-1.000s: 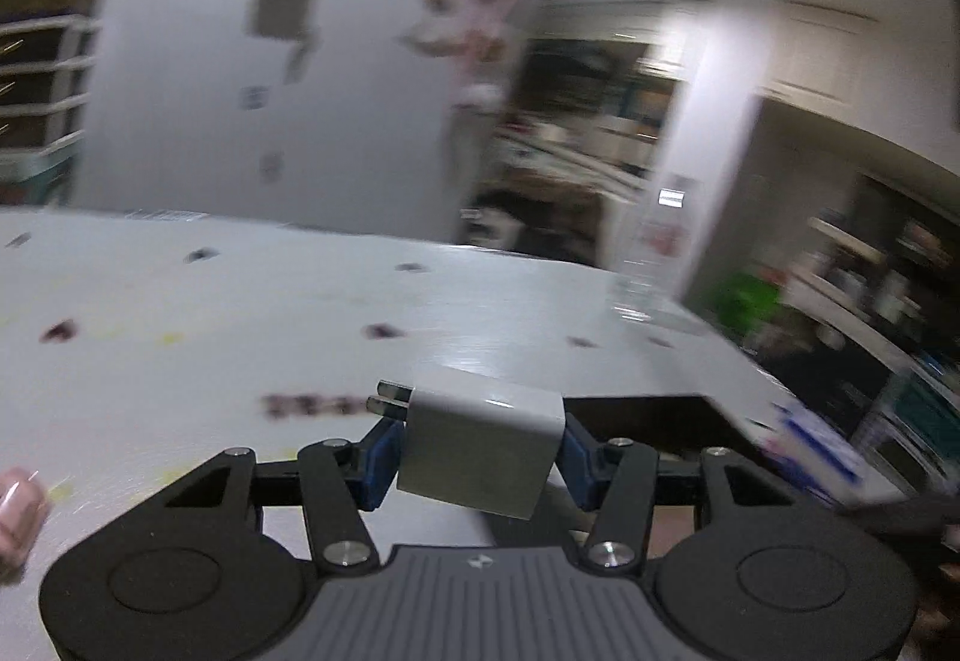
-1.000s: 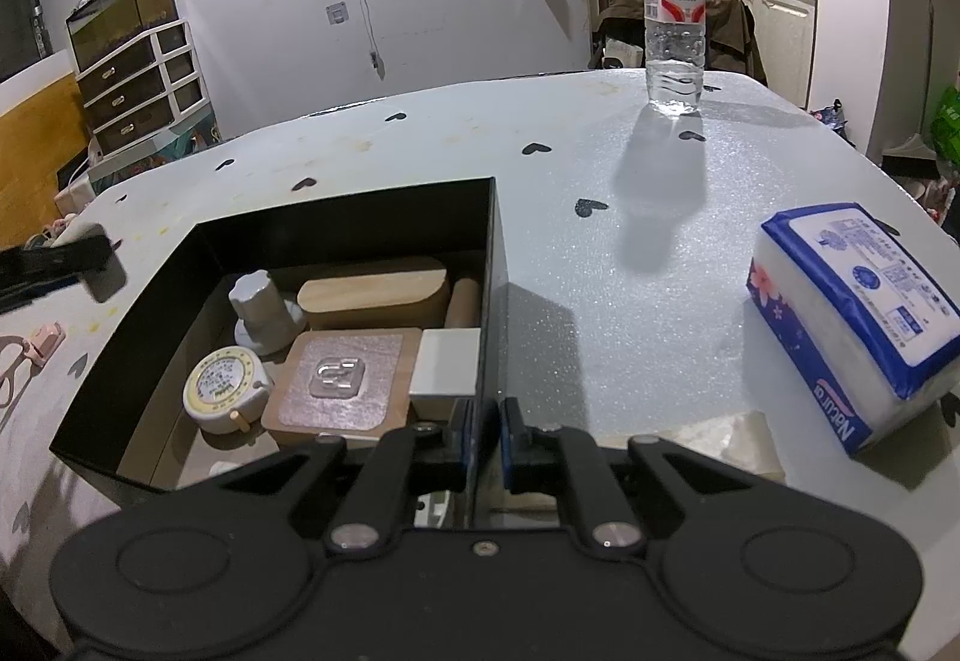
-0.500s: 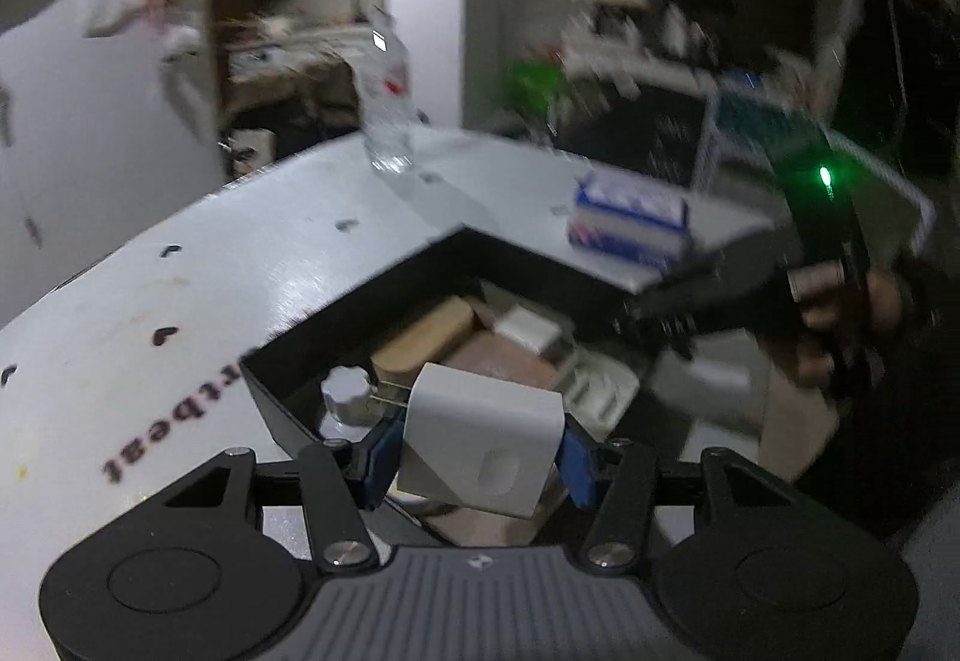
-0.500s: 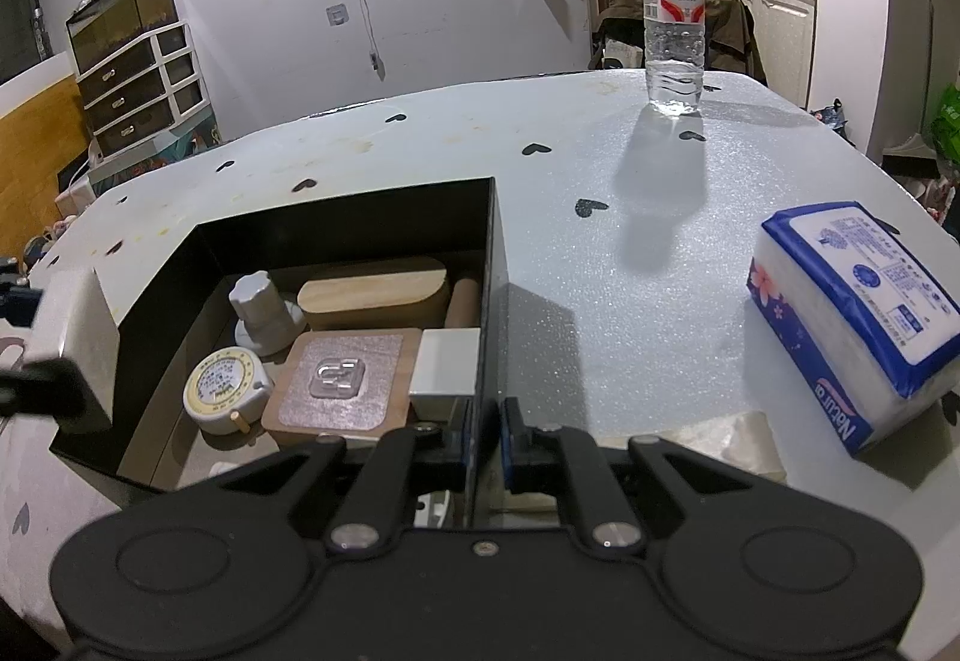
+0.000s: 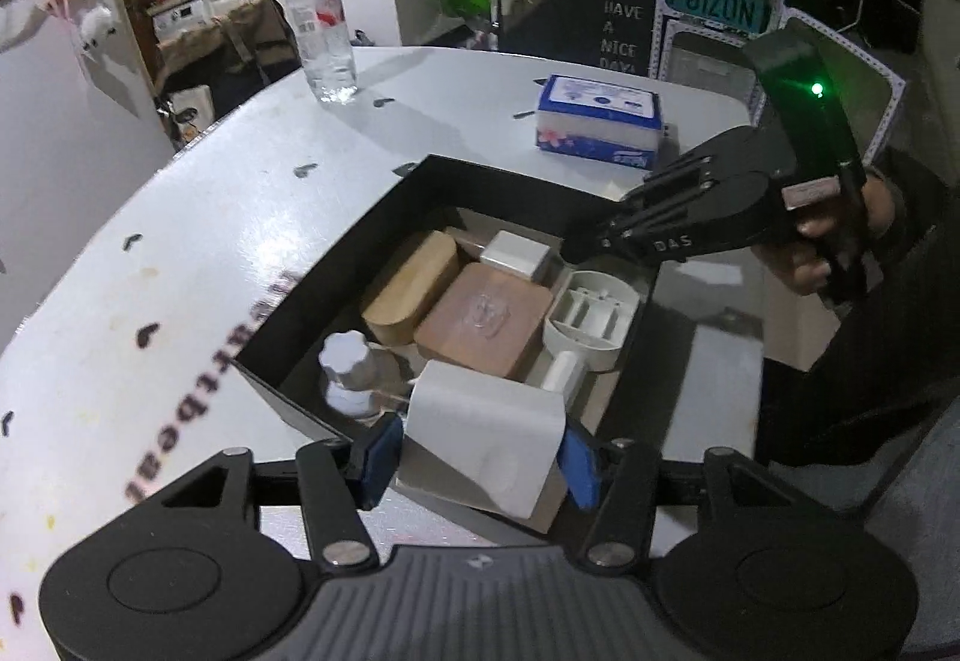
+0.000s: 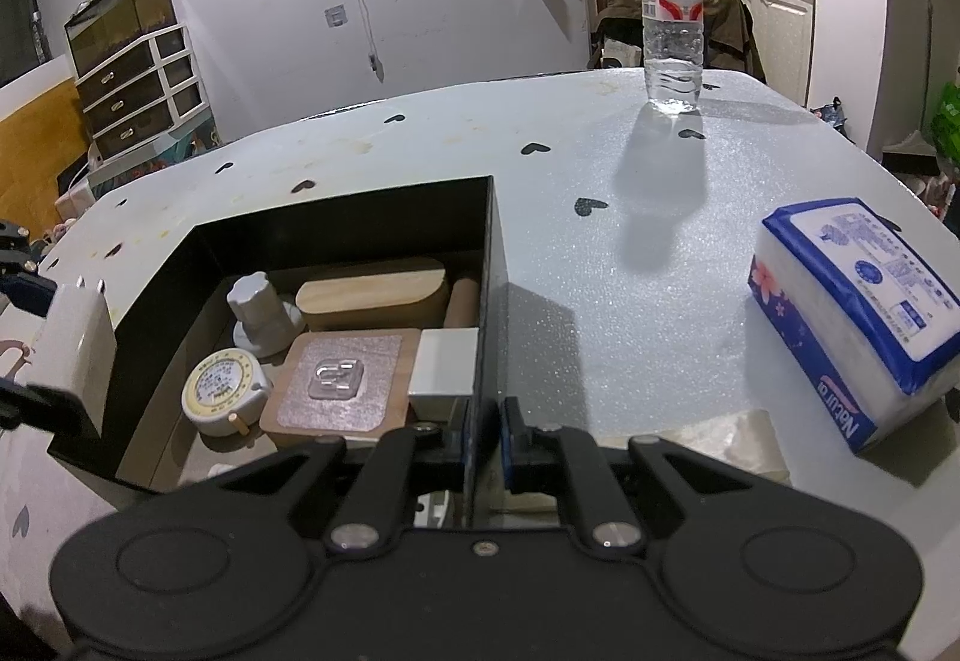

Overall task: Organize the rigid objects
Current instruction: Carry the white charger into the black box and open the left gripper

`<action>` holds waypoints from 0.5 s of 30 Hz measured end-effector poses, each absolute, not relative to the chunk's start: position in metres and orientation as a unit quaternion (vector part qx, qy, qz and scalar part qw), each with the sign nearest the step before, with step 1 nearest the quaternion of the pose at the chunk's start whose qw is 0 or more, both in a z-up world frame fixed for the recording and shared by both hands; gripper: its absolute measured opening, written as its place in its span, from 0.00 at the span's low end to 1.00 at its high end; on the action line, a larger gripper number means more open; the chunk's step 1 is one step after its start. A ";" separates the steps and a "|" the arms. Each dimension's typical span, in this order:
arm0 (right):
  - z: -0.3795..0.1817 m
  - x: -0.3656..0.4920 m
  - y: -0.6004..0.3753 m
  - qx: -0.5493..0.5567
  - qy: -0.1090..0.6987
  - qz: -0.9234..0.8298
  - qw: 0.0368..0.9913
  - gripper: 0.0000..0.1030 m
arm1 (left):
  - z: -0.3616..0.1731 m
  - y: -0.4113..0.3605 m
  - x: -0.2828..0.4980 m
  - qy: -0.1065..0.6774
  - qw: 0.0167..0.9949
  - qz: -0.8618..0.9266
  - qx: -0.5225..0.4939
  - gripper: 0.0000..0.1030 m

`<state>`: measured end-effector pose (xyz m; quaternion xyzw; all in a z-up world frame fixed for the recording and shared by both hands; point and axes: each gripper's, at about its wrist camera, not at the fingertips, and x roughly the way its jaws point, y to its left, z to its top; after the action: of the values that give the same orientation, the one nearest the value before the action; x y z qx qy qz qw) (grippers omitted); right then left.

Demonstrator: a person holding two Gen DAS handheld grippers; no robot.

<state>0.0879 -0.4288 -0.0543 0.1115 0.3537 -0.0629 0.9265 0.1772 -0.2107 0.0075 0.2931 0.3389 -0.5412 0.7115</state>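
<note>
Looking along the left tongs (image 5: 480,466), the white charger (image 5: 483,436) sits clamped between the 2 blue pads, hanging over the near corner of the black box (image 5: 336,271), probably to drop into the free space there. This view alone shows the right tongs (image 5: 591,235) biting the far wall.

From the right wrist, the right tongs (image 6: 485,436) are closed on that wall (image 6: 485,313), likely steadying the box; only here does the tape measure (image 6: 223,392) show.
</note>
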 end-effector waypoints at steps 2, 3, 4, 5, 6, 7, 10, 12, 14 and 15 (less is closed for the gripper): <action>-0.055 0.088 -0.429 0.112 0.354 -0.063 0.926 0.10 | 0.010 -0.209 0.179 0.347 0.710 -0.547 0.275 0.69; -0.055 0.088 -0.429 0.113 0.354 -0.063 0.926 0.10 | 0.011 -0.209 0.179 0.349 0.710 -0.549 0.270 0.70; -0.055 0.089 -0.429 0.113 0.354 -0.063 0.926 0.10 | 0.012 -0.208 0.180 0.350 0.711 -0.549 0.266 0.70; -0.056 0.089 -0.429 0.113 0.354 -0.063 0.926 0.10 | 0.012 -0.209 0.179 0.350 0.712 -0.548 0.266 0.70; -0.056 0.089 -0.429 0.112 0.355 -0.063 0.926 0.10 | 0.012 -0.209 0.179 0.351 0.712 -0.547 0.266 0.70; -0.056 0.090 -0.429 0.111 0.355 -0.064 0.926 0.10 | 0.013 -0.209 0.178 0.352 0.711 -0.547 0.266 0.70; -0.056 0.090 -0.429 0.112 0.355 -0.064 0.926 0.10 | 0.012 -0.209 0.177 0.355 0.710 -0.547 0.266 0.71; -0.056 0.090 -0.430 0.112 0.355 -0.064 0.926 0.10 | 0.012 -0.210 0.177 0.357 0.709 -0.547 0.266 0.71; -0.056 0.090 -0.430 0.112 0.355 -0.064 0.926 0.10 | 0.012 -0.211 0.176 0.358 0.708 -0.548 0.265 0.71; -0.056 0.090 -0.430 0.112 0.356 -0.064 0.926 0.10 | 0.012 -0.211 0.176 0.359 0.708 -0.548 0.263 0.71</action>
<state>0.0905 -0.4296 -0.0560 0.1118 0.3555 -0.0640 0.9258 0.1764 -0.2110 0.0118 0.2630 0.3589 -0.5479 0.7084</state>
